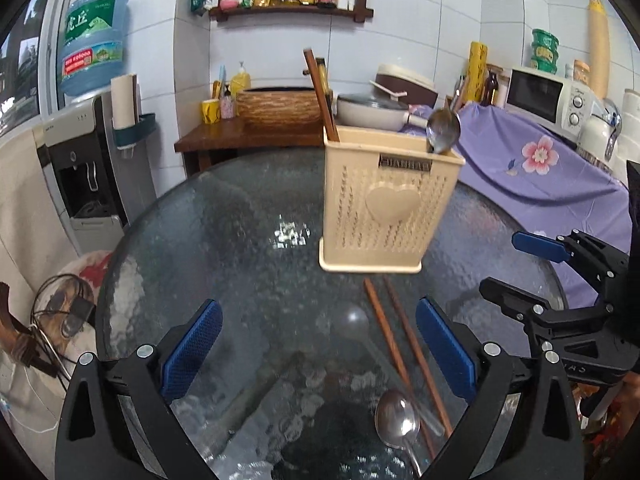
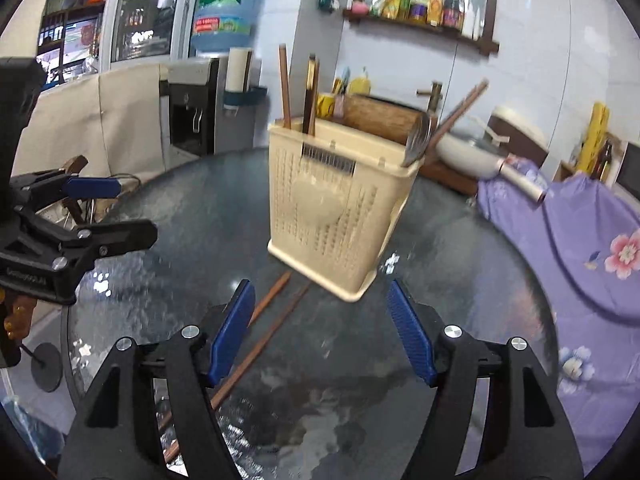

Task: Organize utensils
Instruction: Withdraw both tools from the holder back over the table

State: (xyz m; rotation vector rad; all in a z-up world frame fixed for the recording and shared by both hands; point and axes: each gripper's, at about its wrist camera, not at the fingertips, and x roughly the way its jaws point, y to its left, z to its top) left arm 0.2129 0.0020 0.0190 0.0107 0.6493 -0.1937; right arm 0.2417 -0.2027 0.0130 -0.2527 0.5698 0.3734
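A beige plastic utensil holder stands on the round glass table; it also shows in the right wrist view. It holds upright chopsticks and a metal spoon. On the glass in front of it lie two brown chopsticks, a metal spoon and a clear plastic spoon. My left gripper is open above them, empty. My right gripper is open and empty, with the loose chopsticks by its left finger.
A purple flowered cloth covers the counter to the right, with a microwave on it. A wooden side table with a basin and a pan stands behind. A water dispenser is at the left.
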